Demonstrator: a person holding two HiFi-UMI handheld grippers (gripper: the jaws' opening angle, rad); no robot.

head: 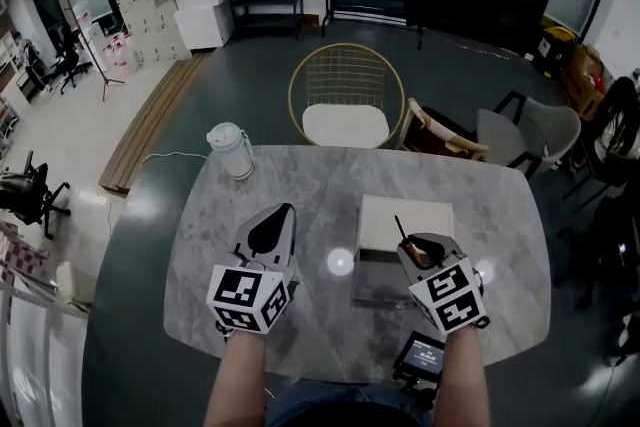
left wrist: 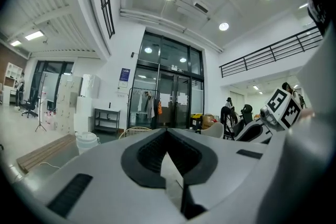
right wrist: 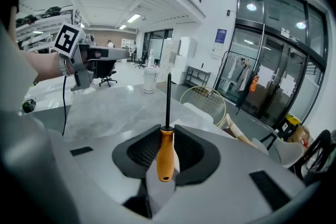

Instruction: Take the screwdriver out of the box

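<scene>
Over grey marble table (head: 300, 185), right claw (head: 420, 247) pinches the screwdriver (right wrist: 166, 157) by its orange handle, shaft jutting beyond the tips.

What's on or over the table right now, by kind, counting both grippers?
grippers: 2 (left gripper, right gripper)
screwdriver: 1, orange-handled, clamped in the right gripper
white box: 1
white lidded jug: 1
small screen device: 1, at the near edge
Total: 6
</scene>
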